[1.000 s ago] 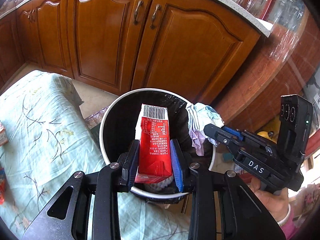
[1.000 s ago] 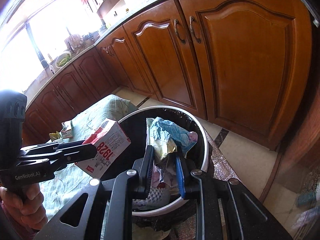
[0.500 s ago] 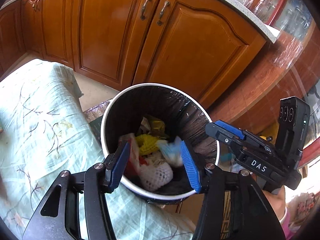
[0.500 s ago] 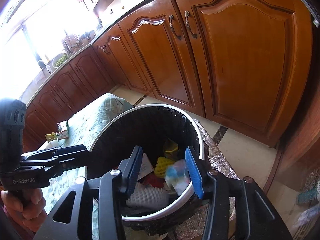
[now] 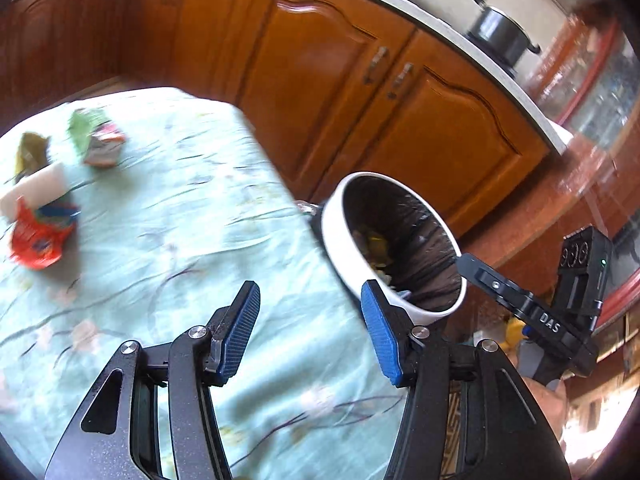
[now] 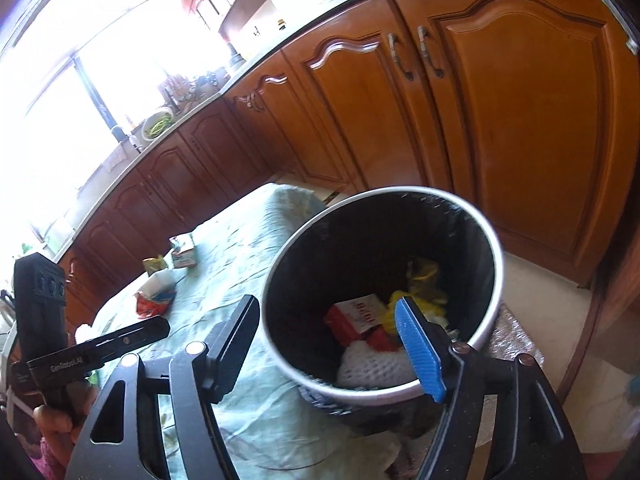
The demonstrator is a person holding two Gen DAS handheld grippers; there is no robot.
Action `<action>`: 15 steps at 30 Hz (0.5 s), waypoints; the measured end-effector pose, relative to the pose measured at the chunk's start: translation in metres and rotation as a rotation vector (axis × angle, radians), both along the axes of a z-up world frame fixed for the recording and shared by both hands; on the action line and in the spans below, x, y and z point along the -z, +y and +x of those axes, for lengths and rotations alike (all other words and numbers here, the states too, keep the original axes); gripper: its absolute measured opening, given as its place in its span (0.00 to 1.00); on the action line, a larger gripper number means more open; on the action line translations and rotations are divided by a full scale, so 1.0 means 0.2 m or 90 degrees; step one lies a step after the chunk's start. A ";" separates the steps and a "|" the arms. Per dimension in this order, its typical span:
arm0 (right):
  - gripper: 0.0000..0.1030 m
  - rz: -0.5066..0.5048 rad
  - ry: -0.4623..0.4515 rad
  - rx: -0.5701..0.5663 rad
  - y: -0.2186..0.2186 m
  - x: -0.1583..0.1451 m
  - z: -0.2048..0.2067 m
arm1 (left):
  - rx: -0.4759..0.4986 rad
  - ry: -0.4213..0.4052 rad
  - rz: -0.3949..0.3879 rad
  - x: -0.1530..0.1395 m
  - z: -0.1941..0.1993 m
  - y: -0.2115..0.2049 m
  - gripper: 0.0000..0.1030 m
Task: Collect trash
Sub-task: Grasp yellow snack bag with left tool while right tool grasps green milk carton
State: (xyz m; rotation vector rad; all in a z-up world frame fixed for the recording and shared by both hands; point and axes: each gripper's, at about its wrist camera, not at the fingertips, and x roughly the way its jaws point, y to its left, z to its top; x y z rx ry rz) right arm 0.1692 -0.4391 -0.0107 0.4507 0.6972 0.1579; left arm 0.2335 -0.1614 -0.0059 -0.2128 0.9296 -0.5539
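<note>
A white-rimmed bin with a black liner (image 6: 486, 236) (image 5: 334, 236) stands beside the table. Inside lie the red carton (image 6: 354, 318), yellow scraps (image 6: 424, 280) and a white foam net (image 6: 372, 366). My left gripper (image 5: 310, 330) is open and empty over the pale green tablecloth (image 5: 180, 240). My right gripper (image 6: 332, 344) is open and empty above the bin's near rim. Loose trash stays on the table: a red crumpled wrapper (image 5: 38, 236) (image 6: 150, 304), a white box (image 5: 34, 186), a green and red carton (image 5: 98, 140) (image 6: 184, 250) and a yellow-green wrapper (image 5: 30, 150).
Brown wooden cabinets (image 5: 400, 120) (image 6: 500, 120) run close behind the bin and table. A black pot (image 5: 500, 36) sits on the counter. The floor (image 6: 532, 280) shows to the right of the bin. The left gripper also shows in the right wrist view (image 6: 96, 348).
Both grippers let go: the red carton and the crumpled paper dropped into the bin. The left gripper then swung left over the table; both grippers opened wider.
</note>
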 end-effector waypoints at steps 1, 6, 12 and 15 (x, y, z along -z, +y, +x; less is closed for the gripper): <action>0.71 0.004 0.000 -0.008 0.03 0.00 0.00 | -0.012 0.001 -0.002 0.00 -0.01 0.05 0.51; 0.73 0.018 0.002 -0.047 0.20 0.00 0.01 | -0.076 0.004 -0.012 0.02 -0.05 0.31 0.51; 0.73 0.022 0.014 -0.109 0.43 0.02 0.07 | -0.135 0.010 -0.018 0.04 -0.05 0.57 0.51; 0.73 0.018 0.015 -0.137 0.54 0.01 0.11 | -0.156 0.010 -0.018 0.04 -0.03 0.65 0.51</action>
